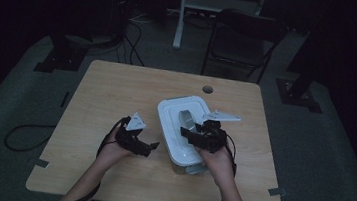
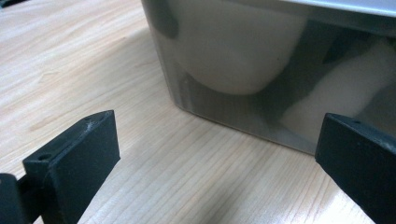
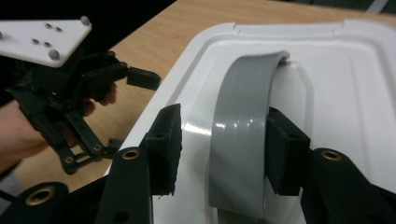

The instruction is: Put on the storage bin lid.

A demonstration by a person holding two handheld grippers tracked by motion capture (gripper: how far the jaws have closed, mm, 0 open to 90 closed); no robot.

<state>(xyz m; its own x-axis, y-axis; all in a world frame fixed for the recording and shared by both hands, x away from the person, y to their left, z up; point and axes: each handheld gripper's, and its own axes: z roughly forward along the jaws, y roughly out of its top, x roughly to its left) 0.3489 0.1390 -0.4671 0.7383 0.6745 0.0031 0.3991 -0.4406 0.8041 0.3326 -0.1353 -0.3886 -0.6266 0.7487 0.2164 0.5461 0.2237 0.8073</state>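
Right gripper: your jaws stand either side of the grey handle; a gap shows at the left pad, so no squeeze.
Handle: arches over the white lid of the box.
Left gripper: yours is spread wide, nothing between, just beside the box's cloudy wall.
Box: right of middle on the table.
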